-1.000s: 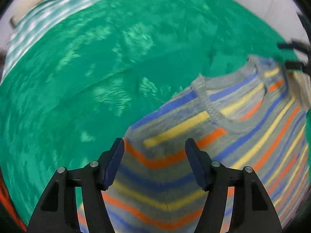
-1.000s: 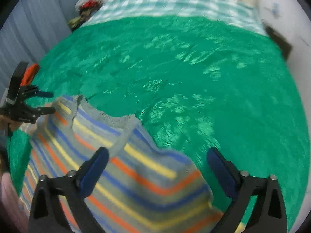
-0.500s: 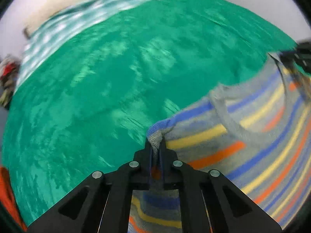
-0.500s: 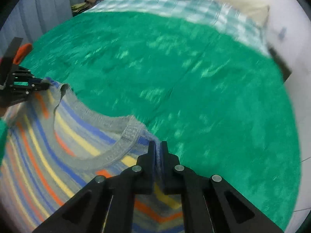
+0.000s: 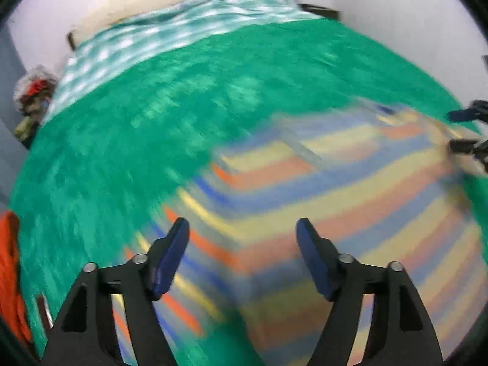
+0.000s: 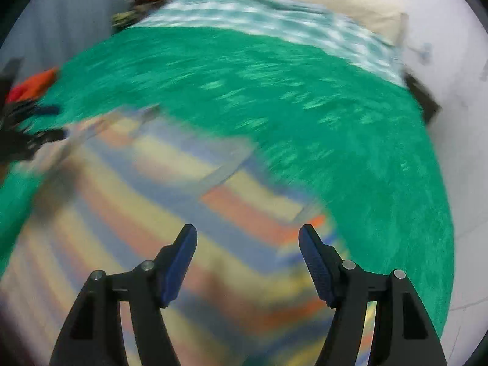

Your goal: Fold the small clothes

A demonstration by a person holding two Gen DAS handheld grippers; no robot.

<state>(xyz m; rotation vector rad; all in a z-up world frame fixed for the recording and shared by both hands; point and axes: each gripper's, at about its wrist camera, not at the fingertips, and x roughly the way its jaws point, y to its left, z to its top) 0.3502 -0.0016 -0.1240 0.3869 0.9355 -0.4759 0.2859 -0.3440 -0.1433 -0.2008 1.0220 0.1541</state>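
Observation:
A small grey shirt with blue, yellow and orange stripes [image 5: 320, 183] lies on the green blanket [image 5: 183, 106], blurred by motion. My left gripper [image 5: 242, 256] is open and empty above the shirt's left part. In the right wrist view the same shirt [image 6: 189, 189] lies below my right gripper [image 6: 247, 262], which is open and empty. The right gripper also shows at the right edge of the left wrist view [image 5: 466, 131], and the left gripper at the left edge of the right wrist view [image 6: 33, 125].
A green-and-white checked sheet [image 5: 170, 39] and a cream pillow [image 6: 344, 6] lie at the bed's far end. A pile of clothes [image 5: 33, 91] sits at the far left corner. An orange cloth [image 5: 10, 268] lies at the near left edge. White walls [image 5: 396, 15] border the bed.
Both grippers were shut on the shirt's shoulders half a second ago. Now both are open and the shirt lies released on the blanket. Both views have pulled back and up.

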